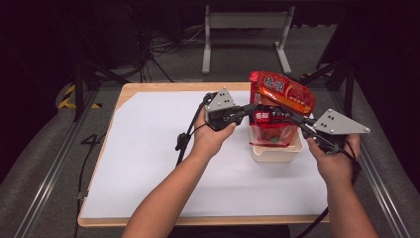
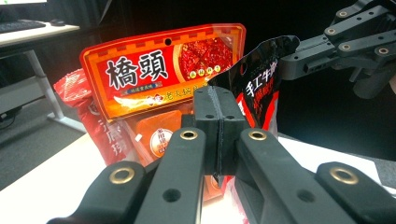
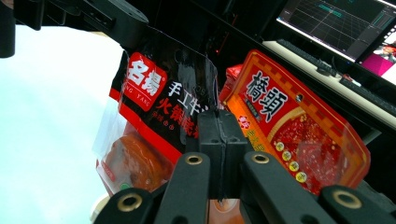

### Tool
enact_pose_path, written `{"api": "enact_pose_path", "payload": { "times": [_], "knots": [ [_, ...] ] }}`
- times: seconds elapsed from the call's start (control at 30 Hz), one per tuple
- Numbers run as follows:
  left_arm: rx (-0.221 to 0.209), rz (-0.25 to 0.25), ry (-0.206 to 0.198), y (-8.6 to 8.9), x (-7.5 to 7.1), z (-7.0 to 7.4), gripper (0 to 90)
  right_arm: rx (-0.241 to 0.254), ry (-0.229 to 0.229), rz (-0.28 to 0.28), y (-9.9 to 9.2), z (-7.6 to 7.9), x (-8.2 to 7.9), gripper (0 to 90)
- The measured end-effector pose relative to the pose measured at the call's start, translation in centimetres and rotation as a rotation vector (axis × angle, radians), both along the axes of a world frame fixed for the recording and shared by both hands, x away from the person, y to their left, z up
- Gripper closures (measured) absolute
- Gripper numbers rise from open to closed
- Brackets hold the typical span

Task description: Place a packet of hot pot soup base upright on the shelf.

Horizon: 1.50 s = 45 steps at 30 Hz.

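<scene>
We are gripping the black sauce packet (image 1: 270,117) with both the left hand-held gripper (image 1: 249,108) and the right hand-held gripper (image 1: 292,119), jaws clamped on its opposite edges, above the white tub (image 1: 276,151) near the worktop's (image 1: 148,163) right edge.

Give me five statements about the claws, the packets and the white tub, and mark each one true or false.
1. Both claws grip the same black-and-red plastic packet. True: the left claw pinches one top edge, the right claw the other.
2. The white rectangular plastic tub sits on bare wood. False: it stands on the white sheet covering the wooden table.
3. The orange-red plastic packet with large black characters stands behind the black one. True.
4. The left claw's jaws are wide open. False: in the left gripper view its pads are pressed together on the packet edge.
5. The black packet lies flat on the sheet. False: it stands upright in the tub.
</scene>
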<state>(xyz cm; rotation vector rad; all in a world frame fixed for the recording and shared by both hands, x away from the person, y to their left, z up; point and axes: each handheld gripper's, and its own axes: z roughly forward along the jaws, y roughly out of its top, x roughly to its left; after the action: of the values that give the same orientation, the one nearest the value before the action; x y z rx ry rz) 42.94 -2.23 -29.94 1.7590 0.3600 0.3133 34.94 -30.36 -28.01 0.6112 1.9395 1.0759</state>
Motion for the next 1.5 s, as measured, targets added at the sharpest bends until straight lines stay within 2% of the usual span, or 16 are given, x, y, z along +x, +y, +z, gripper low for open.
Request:
{"api": "enact_pose_path", "payload": {
  "times": [0.2, 0.77, 1.0, 1.17, 1.4, 1.5],
  "knots": [
    [0.011, -0.005, 0.019, -0.6, 0.4, -0.6, 90.0, -0.032, 0.011, -0.026, -0.2, -0.3, 0.1, 90.0],
    [0.032, -0.042, 0.066, -1.6, 0.9, -1.7, 89.8, -0.051, 0.054, -0.053, -0.8, -0.5, -0.4, 90.0],
    [0.052, -0.038, 0.090, -1.6, 1.0, -2.4, 89.3, -0.062, 0.082, -0.060, -0.5, -0.7, -0.3, 90.0],
    [0.058, -0.043, 0.102, -1.7, 1.1, -2.7, 89.0, -0.064, 0.132, -0.082, -0.4, -0.8, -0.3, 90.0],
    [0.067, -0.047, 0.108, -2.1, 1.1, -2.9, 88.5, -0.073, 0.166, -0.104, -0.5, -0.9, -0.3, 90.0],
    [0.071, -0.050, 0.116, -2.3, 1.2, -3.1, 88.3, -0.070, 0.196, -0.110, -0.7, -1.0, -0.2, 90.0]
  ]
}}
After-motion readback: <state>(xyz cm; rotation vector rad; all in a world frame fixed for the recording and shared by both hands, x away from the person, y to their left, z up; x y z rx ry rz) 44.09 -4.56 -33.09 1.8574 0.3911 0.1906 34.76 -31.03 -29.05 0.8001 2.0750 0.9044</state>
